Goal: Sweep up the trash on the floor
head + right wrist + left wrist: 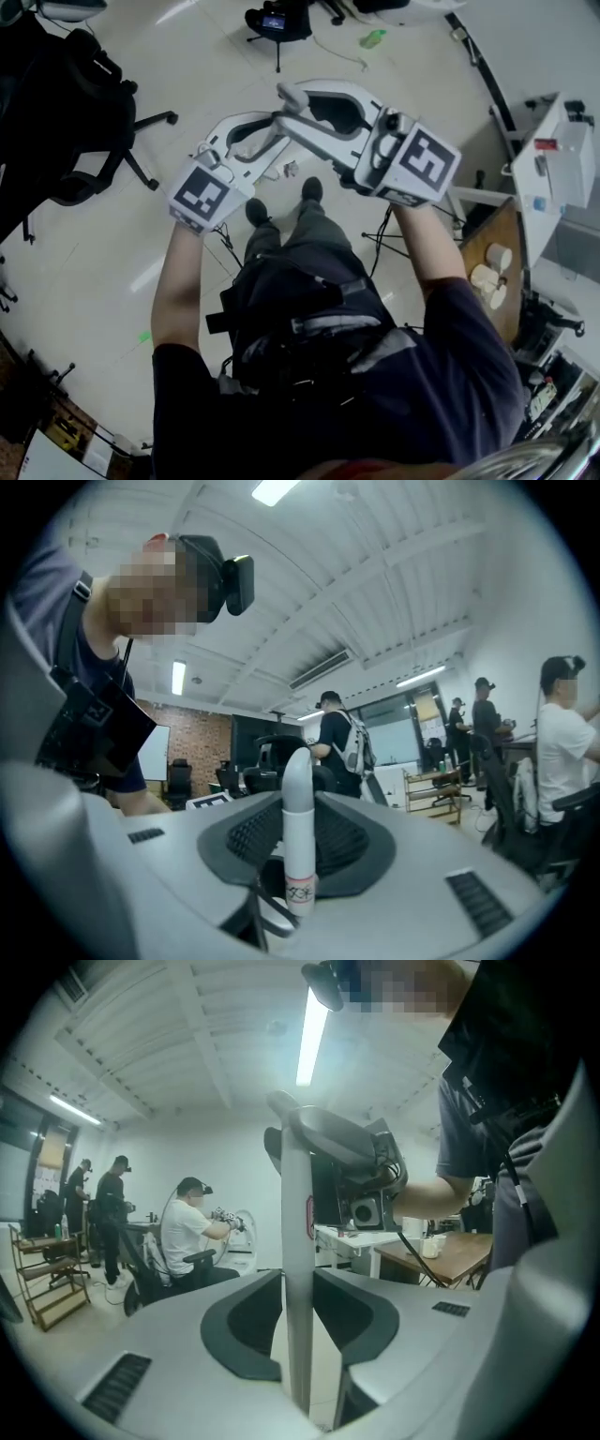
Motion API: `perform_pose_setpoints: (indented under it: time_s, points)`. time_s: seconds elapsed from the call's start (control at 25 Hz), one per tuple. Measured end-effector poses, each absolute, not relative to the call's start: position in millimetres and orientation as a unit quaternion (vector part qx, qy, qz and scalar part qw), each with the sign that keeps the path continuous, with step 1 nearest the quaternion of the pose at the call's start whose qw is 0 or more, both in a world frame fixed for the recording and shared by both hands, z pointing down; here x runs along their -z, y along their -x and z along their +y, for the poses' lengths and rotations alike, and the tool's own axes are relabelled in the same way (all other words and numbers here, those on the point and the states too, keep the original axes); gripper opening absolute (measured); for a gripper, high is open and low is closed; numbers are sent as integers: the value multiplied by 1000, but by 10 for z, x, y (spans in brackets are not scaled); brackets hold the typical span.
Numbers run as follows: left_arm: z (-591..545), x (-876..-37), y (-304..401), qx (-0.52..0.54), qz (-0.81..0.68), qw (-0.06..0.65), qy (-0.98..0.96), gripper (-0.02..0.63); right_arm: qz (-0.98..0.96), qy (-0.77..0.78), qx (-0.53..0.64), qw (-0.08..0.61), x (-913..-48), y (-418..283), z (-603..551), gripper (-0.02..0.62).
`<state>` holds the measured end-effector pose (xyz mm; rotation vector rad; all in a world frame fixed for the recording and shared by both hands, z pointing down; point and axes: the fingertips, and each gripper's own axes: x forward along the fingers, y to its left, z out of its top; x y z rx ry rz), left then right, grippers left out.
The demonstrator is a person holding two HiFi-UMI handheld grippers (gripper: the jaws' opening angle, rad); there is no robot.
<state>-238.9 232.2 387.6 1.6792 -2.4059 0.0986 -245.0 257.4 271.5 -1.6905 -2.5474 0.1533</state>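
My left gripper (298, 1279) squeezes a tall white pole (296, 1194), my right gripper (298, 810) a round-topped white stick (298, 775); I should lower both gently to the floor (216, 56) at twelve o'clock.

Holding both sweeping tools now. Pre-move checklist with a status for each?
1. Grip of left gripper on pale pole: ok, pads clamp it.
2. Grip of right gripper on white handle: ok.
3. Tool heads down on the floor: cannot tell, lower ends hidden.
4. Trash located: ok, green item ahead, small scrap by the feet.
5. Left-side clearance: probably not ok, office chair stands there.
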Motion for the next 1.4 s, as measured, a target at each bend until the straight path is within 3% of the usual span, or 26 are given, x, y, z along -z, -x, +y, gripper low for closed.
perform_pose_setpoints:
  time_s: [0.4,0.6,0.92,0.96,1.08,1.4]
  points:
    - [1346,-3967,1845,-118,-750,92,-644,106,-926,371,-1,64,-2878,1937,1602,114]
    - [876,-3917,1721,-37,-724,128,-677,130,-946,317,13,75,-3108,1797,1101,115]
    - [-51,-4422,1357,-175,-685,118,-697,153,-964,257,13,72,-3516,1524,413,115]
    - [-157,-4434,1325,-181,-683,112,-699,152,-965,253,13,72,-3554,1494,382,115]
    - [-411,-4467,1187,-193,-663,109,-715,60,-969,235,8,70,-3618,1441,245,115]
    - [-386,-4571,1066,-190,-620,109,-753,72,-972,215,4,96,-3736,1406,197,115]
